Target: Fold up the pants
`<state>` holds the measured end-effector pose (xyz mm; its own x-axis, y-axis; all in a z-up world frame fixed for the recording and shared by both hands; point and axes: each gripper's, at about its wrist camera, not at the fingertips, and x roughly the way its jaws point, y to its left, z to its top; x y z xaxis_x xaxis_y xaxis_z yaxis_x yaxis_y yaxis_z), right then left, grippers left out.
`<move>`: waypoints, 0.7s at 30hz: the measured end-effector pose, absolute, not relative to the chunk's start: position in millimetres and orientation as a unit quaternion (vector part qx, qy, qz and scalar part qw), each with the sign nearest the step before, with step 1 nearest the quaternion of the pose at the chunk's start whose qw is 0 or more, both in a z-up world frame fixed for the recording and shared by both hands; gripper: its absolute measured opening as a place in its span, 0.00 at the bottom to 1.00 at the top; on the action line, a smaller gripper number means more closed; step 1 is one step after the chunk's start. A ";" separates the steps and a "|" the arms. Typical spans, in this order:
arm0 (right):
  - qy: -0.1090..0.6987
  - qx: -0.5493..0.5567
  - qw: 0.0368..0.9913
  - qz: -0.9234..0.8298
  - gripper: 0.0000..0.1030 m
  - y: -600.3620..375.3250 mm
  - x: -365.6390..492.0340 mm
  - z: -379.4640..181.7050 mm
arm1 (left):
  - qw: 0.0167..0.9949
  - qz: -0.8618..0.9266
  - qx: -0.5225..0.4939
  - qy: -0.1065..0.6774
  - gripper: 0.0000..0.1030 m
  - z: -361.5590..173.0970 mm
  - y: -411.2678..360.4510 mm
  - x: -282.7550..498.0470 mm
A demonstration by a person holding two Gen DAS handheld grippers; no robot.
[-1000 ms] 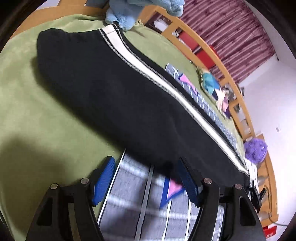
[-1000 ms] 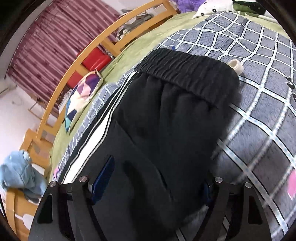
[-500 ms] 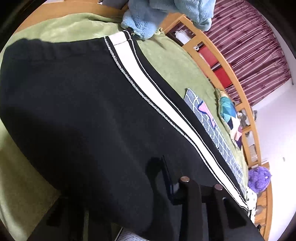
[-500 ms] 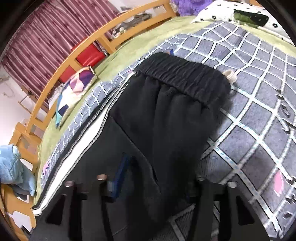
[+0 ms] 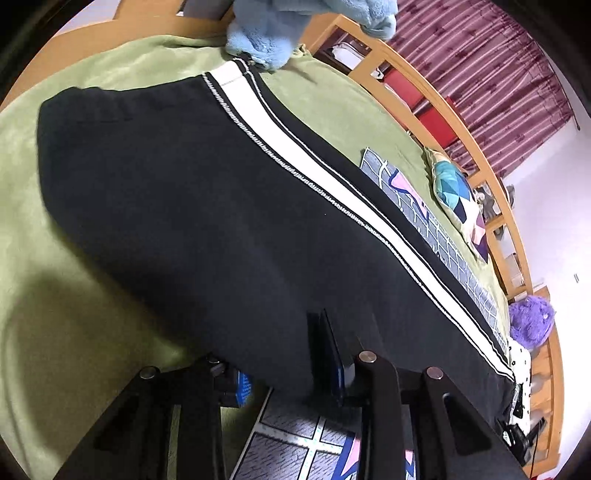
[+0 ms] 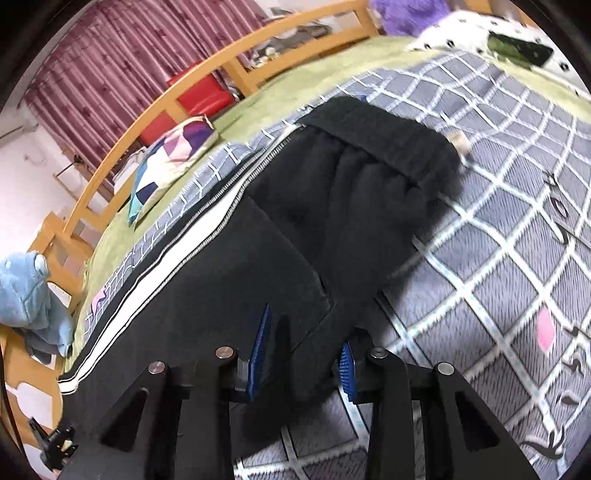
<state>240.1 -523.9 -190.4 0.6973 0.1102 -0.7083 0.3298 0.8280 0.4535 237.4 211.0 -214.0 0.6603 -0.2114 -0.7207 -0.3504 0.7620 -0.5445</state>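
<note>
Black pants [image 5: 203, 206] with a white side stripe [image 5: 295, 155] lie stretched across a green sheet [image 5: 74, 295]. My left gripper [image 5: 280, 347] is shut on their near edge, and the cloth drapes over its left finger. In the right wrist view the same pants [image 6: 295, 229] run up to an elastic waistband [image 6: 380, 129] resting on a grey checked blanket [image 6: 498, 240]. My right gripper [image 6: 306, 328] is closing its jaws on a fold of the near edge, and black cloth fills the gap between the blue pads [image 6: 260, 350].
A blue fluffy garment [image 5: 266, 33] lies at the far end by the wooden bed rail [image 5: 424, 85]. A multicoloured pillow [image 6: 173, 158] rests along the rail. A purple plush [image 5: 530, 321] and a spotted white cloth [image 6: 461, 33] sit near the waistband end.
The left jaws closed from wide open onto the pants' near edge and pushed in under the cloth. The right jaws narrowed around a fold of the pants, which has risen slightly.
</note>
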 end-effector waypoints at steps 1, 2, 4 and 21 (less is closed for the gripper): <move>0.391 0.285 0.873 -0.065 0.39 -525.1 247.2 -192.5 | 0.843 0.039 -0.346 0.410 0.30 -214.9 214.9 235.4; 0.397 0.287 0.869 -0.068 0.43 -527.9 253.8 -196.7 | 0.840 0.037 -0.355 0.409 0.31 -217.5 218.0 238.3; 0.400 0.293 0.865 -0.072 0.46 -533.7 269.1 -206.8 | 0.837 0.035 -0.370 0.403 0.31 -223.1 222.4 238.6; 0.326 0.264 0.907 -0.044 0.15 -543.3 237.2 -94.8 | 0.895 -0.035 -0.279 0.346 0.09 -94.3 196.0 214.6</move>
<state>237.2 -543.3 -94.8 0.7835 0.0931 -0.6144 0.2510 0.8571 0.4499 214.6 196.0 -94.3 0.7584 -0.2559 -0.5994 -0.1301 0.8417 -0.5240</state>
